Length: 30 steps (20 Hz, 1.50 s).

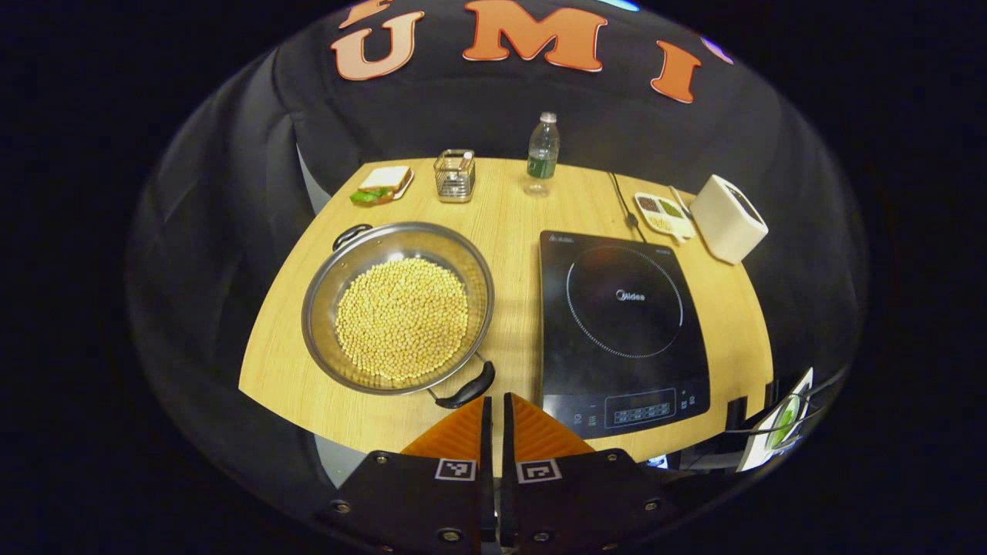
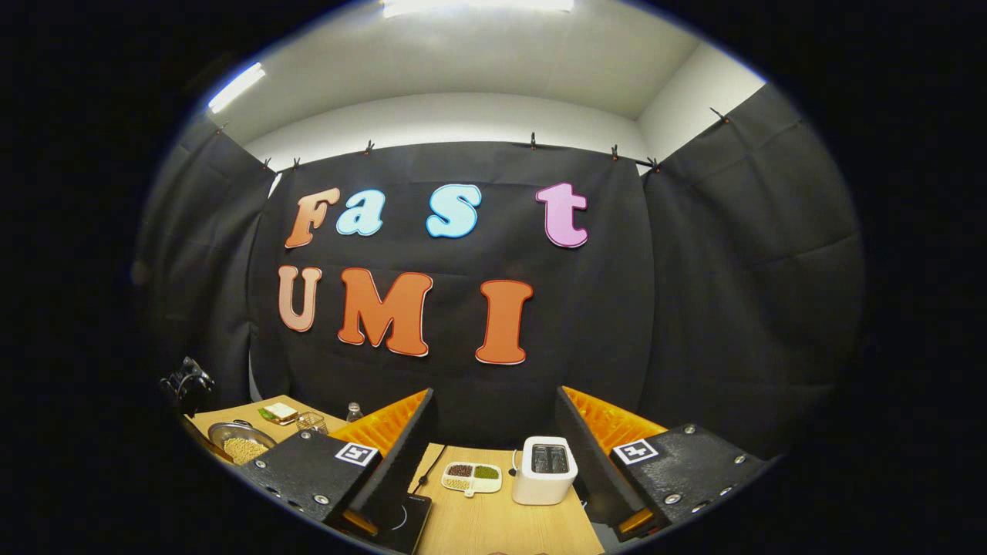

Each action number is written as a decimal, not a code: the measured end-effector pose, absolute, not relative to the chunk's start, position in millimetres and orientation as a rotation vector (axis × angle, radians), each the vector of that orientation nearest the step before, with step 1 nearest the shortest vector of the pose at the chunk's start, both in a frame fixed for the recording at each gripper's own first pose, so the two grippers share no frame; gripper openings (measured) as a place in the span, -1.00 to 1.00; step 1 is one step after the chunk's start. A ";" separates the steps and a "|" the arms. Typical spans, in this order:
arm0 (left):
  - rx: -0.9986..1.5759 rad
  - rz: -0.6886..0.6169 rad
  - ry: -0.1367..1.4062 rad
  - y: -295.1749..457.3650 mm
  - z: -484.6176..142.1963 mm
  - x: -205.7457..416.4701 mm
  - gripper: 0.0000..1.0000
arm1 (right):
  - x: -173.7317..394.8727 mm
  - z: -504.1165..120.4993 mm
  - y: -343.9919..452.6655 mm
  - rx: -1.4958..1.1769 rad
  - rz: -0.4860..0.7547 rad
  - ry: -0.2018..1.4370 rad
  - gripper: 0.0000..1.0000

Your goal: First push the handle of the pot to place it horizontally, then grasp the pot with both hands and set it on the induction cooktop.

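In the left gripper view, the left gripper (image 1: 497, 408) hangs low over the near edge of the light wooden table (image 1: 509, 216), its jaws clenched almost together on nothing. Just beyond its tips lies the near black handle (image 1: 466, 389) of the wide stainless-steel pot (image 1: 398, 307) filled with pale yellow beans; the handles sit on a diagonal, the far one (image 1: 351, 233) at the upper left. The black glass induction cooktop (image 1: 623, 327) lies just beside the pot, to its right, bare.

In the right gripper view, the right gripper (image 2: 493, 432) is raised and aimed at the booth wall, its jaws released wide. Between them stand a white toaster (image 2: 544, 460) and a small divided dish (image 2: 472, 476).

The first step appears to be in hand: the next move likely calls for nudging that near handle sideways until both handles lie level.
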<state>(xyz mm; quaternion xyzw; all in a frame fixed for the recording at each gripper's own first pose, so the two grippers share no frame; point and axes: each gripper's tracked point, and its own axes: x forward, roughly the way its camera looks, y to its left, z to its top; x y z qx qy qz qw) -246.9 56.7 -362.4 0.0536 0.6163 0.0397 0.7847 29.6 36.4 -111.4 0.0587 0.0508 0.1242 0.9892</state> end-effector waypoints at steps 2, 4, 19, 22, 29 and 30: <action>0.121 0.079 1.379 67.4 -377.1 -259.6 -0.91 | 30.6 -114.7 38.5 0.113 0.237 0.114 0.90; 0.136 0.076 1.432 81.2 -390.3 -272.0 -0.91 | 31.3 -116.7 37.6 0.105 0.219 0.123 0.90; 0.340 -0.061 1.656 146.0 -462.5 -295.0 -0.93 | 10.1 -107.8 -9.0 0.008 0.050 0.148 0.90; 0.379 -0.103 1.654 146.2 -469.2 -285.7 -0.93 | 6.9 -109.6 -11.7 -0.008 0.029 0.160 0.90; 0.424 -0.217 1.662 119.9 -476.4 -277.5 -0.91 | -0.7 -114.6 -8.3 -0.021 0.015 0.185 0.91; 0.429 -0.229 1.658 117.0 -476.7 -273.6 -0.96 | 0.2 -113.9 -7.2 -0.019 0.014 0.185 0.91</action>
